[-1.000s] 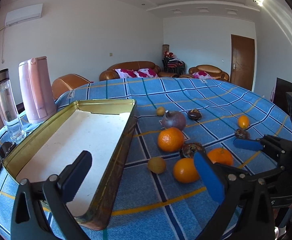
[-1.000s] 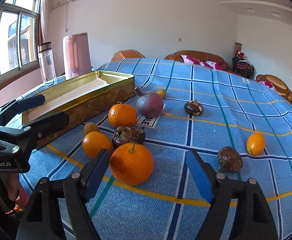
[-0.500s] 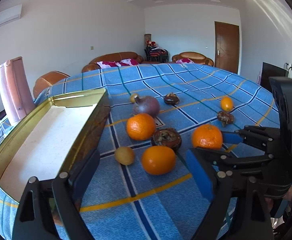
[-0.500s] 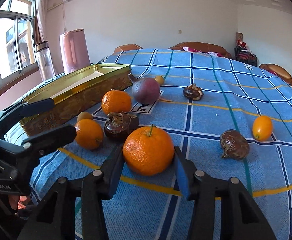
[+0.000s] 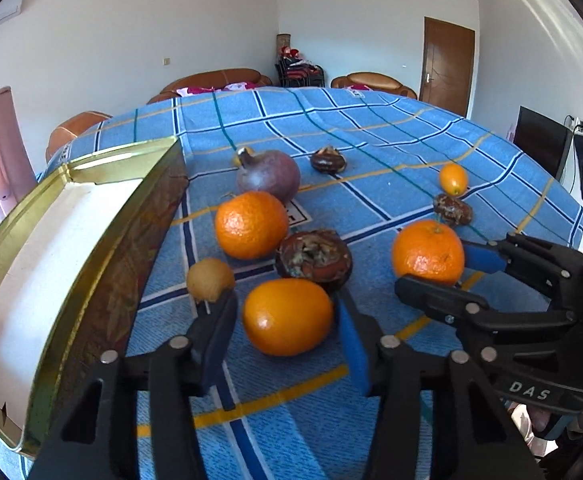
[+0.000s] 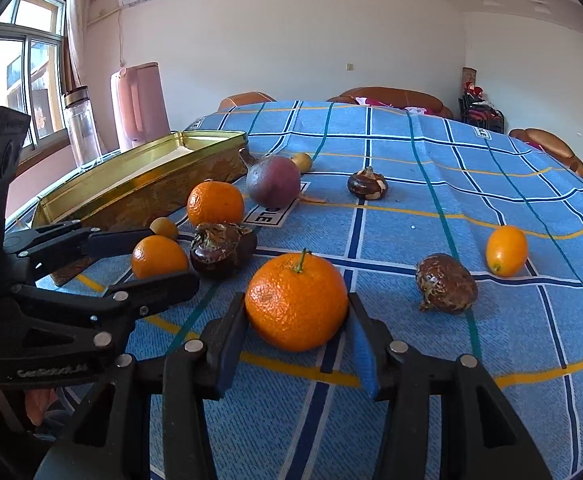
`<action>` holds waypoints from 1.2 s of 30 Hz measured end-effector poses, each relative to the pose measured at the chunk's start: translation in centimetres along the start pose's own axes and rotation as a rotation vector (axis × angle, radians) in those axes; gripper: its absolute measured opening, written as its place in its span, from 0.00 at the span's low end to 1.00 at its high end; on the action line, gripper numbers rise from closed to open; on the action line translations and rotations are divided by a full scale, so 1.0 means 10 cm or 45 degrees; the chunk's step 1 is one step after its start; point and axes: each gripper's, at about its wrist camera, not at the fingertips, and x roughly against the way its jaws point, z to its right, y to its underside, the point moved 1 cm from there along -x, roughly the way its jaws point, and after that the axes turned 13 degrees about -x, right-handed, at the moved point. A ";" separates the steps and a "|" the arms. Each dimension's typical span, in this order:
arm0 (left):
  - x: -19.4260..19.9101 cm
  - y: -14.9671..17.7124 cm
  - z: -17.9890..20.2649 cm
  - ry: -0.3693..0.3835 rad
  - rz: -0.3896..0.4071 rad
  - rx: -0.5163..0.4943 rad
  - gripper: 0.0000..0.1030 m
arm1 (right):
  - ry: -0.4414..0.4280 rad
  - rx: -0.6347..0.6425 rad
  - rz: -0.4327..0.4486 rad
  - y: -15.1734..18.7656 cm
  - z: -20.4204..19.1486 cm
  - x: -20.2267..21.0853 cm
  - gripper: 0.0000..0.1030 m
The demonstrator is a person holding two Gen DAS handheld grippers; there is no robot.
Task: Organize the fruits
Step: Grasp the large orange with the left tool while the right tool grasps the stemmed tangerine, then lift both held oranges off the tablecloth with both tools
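My left gripper (image 5: pixel 285 304) is closing its jaws, and the pads meet the sides of a small smooth orange (image 5: pixel 287 316) on the blue checked cloth. In the right wrist view this orange (image 6: pixel 159 256) sits between the left fingers. My right gripper (image 6: pixel 296 304) is shut on a stemmed mandarin (image 6: pixel 297 300), seen from the left as the mandarin (image 5: pixel 427 250). A gold tin tray (image 5: pixel 103 216) with a white floor stands to the left and holds no fruit. Another orange (image 5: pixel 251 224), a purple fruit (image 5: pixel 269 176) and a dark brown fruit (image 5: pixel 315 256) lie just beyond.
A small yellow-brown fruit (image 5: pixel 210 285) touches the left finger's outer side. A kumquat (image 6: pixel 506 250) and two brown fruits (image 6: pixel 445 284) (image 6: pixel 367 184) lie to the right. A pink kettle (image 6: pixel 139 104) and a clear bottle (image 6: pixel 81 128) stand behind the tray.
The left gripper moved forward and down from beside the tray to the small orange, and its jaws narrowed around it. The right gripper closed on the mandarin and then stayed put.
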 end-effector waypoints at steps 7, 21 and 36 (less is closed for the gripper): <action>0.09 0.02 -0.04 0.027 0.064 0.017 0.41 | -0.013 0.005 0.035 -0.01 -0.02 0.06 0.48; 0.31 -0.02 -0.05 -0.031 0.186 -0.005 0.41 | -0.038 0.047 0.103 -0.05 -0.13 0.17 0.48; 0.50 -0.04 -0.05 -0.101 0.286 -0.029 0.41 | -0.054 0.079 0.171 -0.08 -0.20 0.27 0.48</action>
